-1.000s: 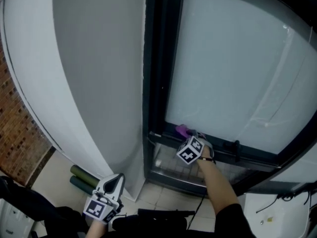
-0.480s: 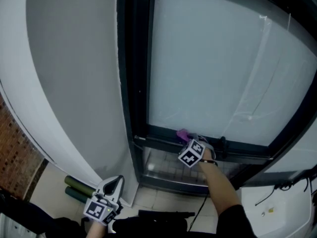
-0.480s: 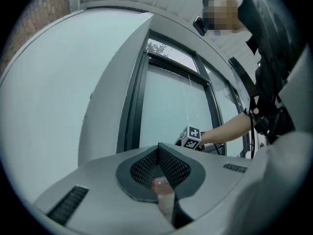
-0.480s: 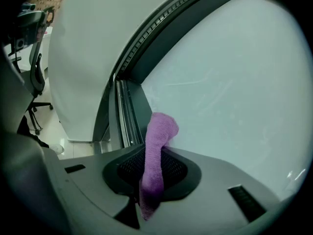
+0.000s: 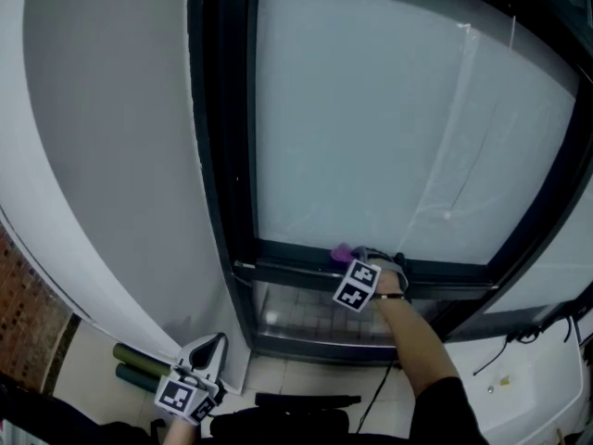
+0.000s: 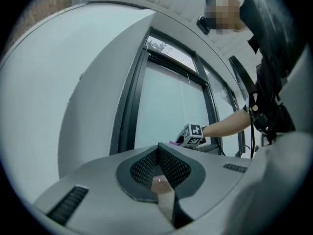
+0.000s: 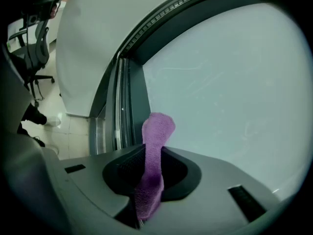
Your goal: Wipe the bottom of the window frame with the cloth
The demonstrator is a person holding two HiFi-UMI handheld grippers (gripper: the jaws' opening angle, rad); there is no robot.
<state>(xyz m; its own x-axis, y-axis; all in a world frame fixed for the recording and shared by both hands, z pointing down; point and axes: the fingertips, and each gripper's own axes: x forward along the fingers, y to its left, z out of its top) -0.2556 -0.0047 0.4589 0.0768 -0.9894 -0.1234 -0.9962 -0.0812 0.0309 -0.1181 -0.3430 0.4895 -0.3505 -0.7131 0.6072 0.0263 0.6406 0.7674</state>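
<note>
- The window pane (image 5: 371, 128) fills most of the head view. It is pale and frosted-looking, with faint streaks.
- A plain light wall (image 5: 111, 156) runs down the left of the window, with a strip of brick (image 5: 28, 313) beyond it at the edge.
- The dark window frame (image 5: 222, 156) surrounds the glass. Its bottom rail (image 5: 287, 269) runs across just under the pane.
- The tiled floor (image 5: 93, 360) shows at the lower left, and two green rolls (image 5: 139, 364) lie on it near the foot of the wall.
- The person's right arm (image 5: 417, 341) reaches forward to the bottom rail.
- The right gripper (image 5: 357, 256) is at the bottom rail, close to the glass. Its jaws are clamped on the cloth, which runs up between them and sticks out past the tips.
- The left gripper (image 5: 211, 346) is held low and well away from the window, above the floor by the wall. Its jaws are closed together with nothing between them.
- The purple cloth (image 5: 341, 250) has its free end at the bottom rail where the glass meets the frame, toward the left part of the rail.
</note>
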